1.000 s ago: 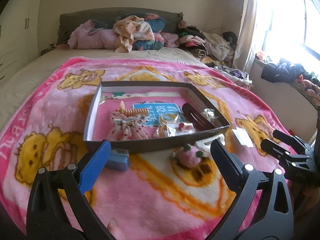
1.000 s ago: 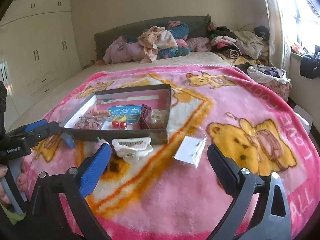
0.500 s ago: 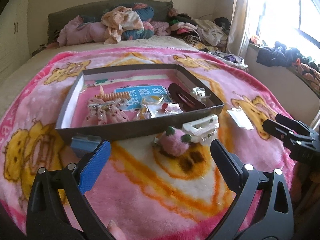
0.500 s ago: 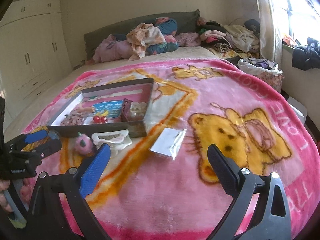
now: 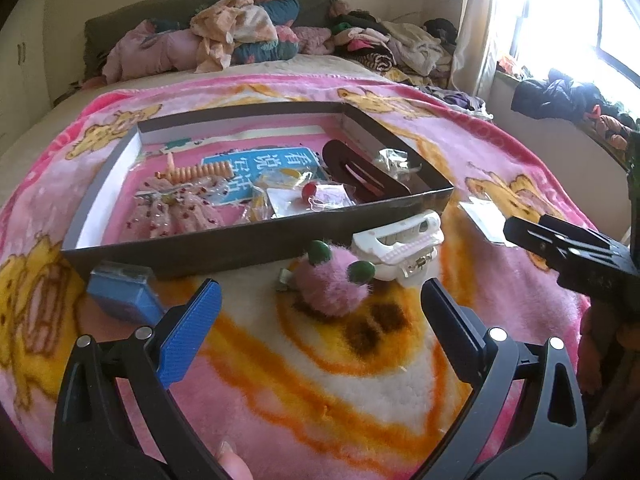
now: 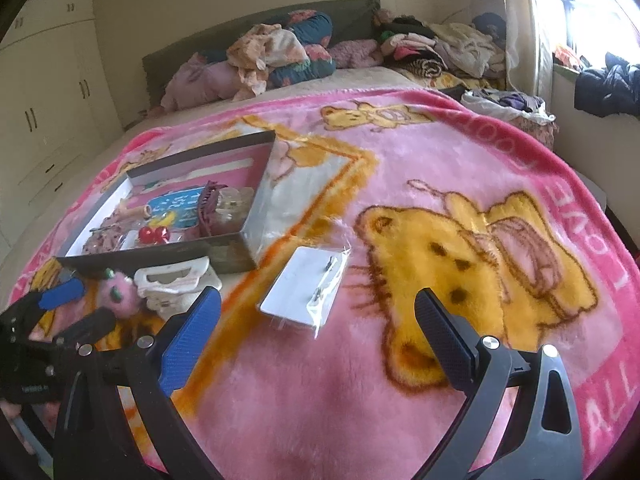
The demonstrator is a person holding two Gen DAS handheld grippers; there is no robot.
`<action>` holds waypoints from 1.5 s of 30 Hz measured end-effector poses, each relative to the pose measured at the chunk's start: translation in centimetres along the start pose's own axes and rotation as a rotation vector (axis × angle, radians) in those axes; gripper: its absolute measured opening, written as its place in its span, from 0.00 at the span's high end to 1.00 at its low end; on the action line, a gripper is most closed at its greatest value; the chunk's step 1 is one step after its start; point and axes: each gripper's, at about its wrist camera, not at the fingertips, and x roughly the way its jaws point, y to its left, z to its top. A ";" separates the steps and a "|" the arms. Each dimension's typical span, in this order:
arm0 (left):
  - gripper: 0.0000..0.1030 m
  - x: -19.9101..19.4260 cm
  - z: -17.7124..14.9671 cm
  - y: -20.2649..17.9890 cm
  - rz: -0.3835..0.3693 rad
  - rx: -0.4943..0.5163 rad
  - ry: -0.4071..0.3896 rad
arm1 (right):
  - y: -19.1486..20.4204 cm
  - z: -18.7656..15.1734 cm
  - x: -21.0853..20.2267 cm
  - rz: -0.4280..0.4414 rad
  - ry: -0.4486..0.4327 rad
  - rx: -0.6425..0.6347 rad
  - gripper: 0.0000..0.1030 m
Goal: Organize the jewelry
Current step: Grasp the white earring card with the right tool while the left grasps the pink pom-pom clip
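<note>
Left wrist: left gripper [image 5: 320,320] hovers agape over pink pompom clip [image 5: 334,284]; right gripper [image 6: 318,332] likewise empty.

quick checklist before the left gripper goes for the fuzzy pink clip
1. Left gripper open: ok, fingers spread wide, nothing between them.
2. Fuzzy pink clip lined up: ok, it lies on the blanket just ahead, between the finger lines.
3. Clip free of neighbours: not ok, the white claw clip lies right against it.
4. Room in the box: ok, bare floor shows at its far end.
5. Right gripper out of the way: ok, open and empty, off to the side near the small plastic packet.
6. Clip's metal part reachable: cannot tell, mostly hidden under the fuzz.
</note>
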 end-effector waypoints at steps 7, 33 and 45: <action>0.13 1.0 0.0 -0.1 -0.009 -0.004 0.011 | 0.3 0.6 2.3 0.011 0.046 0.000 0.15; 0.60 2.0 0.4 -0.9 -0.062 0.014 0.034 | -1.2 0.1 3.6 -0.013 0.063 0.058 0.62; 0.61 0.0 0.3 0.0 -0.080 0.002 0.007 | -0.9 -1.0 0.6 0.067 0.027 0.092 0.62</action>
